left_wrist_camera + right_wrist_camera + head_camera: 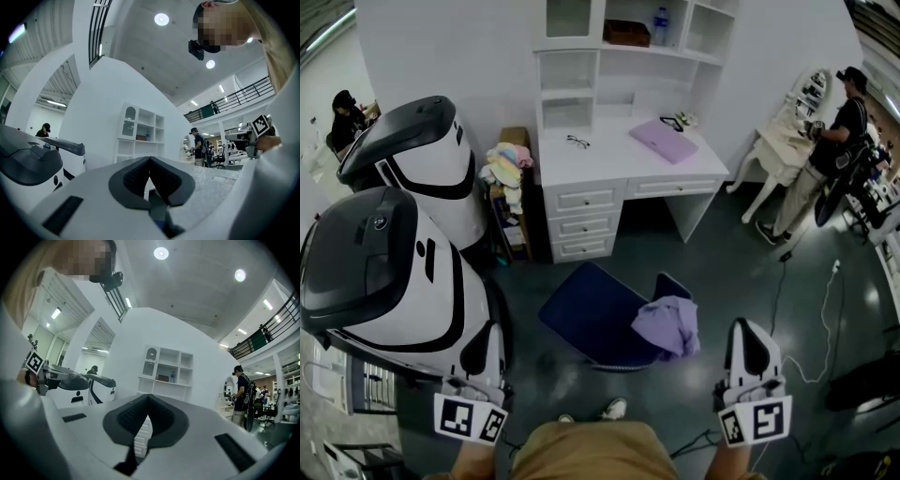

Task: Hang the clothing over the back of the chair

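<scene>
A lilac garment lies bunched on the right side of a dark blue chair, by the chair's back. My left gripper is low at the left, clear of the chair, its jaws closed tip to tip with nothing between them. My right gripper is to the right of the garment and apart from it, also shut and empty. In the left gripper view the gripper points level at the white desk, and the right gripper does the same in its own view. Neither shows the garment.
A white desk with drawers and shelves stands behind the chair, with a purple folder and glasses on top. Two large white-and-black machines crowd the left. A person stands at the right; cables run across the floor.
</scene>
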Tool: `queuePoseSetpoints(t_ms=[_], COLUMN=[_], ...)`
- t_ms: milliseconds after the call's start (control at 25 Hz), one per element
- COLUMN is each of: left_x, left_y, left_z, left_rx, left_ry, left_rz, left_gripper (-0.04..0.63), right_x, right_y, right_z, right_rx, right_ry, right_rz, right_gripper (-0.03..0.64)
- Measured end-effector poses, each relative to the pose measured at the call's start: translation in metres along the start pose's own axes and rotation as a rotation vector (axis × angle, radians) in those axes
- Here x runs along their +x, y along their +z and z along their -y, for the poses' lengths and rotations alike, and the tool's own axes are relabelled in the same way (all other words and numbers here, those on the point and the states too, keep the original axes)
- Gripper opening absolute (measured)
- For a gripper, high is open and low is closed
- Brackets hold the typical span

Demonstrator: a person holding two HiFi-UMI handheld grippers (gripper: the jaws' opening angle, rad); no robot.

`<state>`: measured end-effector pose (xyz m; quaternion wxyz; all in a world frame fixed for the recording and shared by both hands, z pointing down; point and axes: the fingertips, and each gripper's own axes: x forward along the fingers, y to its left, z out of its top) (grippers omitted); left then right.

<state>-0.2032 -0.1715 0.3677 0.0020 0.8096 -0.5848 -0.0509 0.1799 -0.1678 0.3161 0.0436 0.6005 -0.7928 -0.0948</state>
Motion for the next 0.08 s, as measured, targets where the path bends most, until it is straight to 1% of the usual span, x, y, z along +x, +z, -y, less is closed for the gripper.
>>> queuePoseSetpoints(t_ms=[80], left_x=[-0.0015], left_y=[-0.0014], left_z=[-0.0020], left_rx=[-0.002], left_ry=[-0.004], left_rz=[-0.002], left_gripper=[0.004], right_x=[0.0004], right_y=[0.0017], right_z=[-0.0042], right_rx=[-0.003], right_ry=[-0.001], right_rz=[0.001], right_gripper=[0.002])
